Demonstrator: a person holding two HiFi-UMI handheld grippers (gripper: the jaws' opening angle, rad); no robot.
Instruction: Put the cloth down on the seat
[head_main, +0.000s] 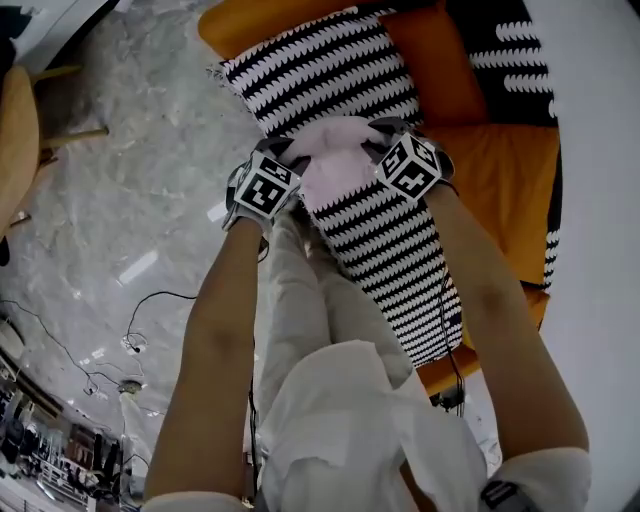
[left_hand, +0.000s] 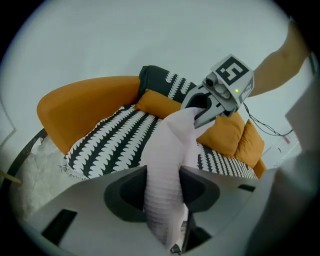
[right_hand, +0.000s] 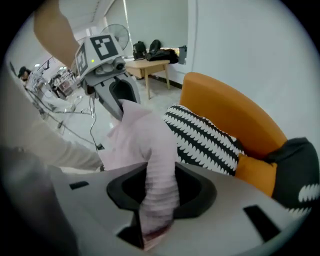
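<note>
A grey marble floor lies beside an orange seat draped with a black-and-white throw. The cloth is over the throw, pale pink, ribbed and bunched. The left gripper is clamped on one end, the right gripper on the other. Whether the cloth touches the throw is unclear.

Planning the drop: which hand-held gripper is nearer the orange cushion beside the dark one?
Right. The right hand-held gripper sits below the orange cushion in the head view; the left hand-held gripper is farther, at the patterned throw's left edge. Both hold the cloth.
</note>
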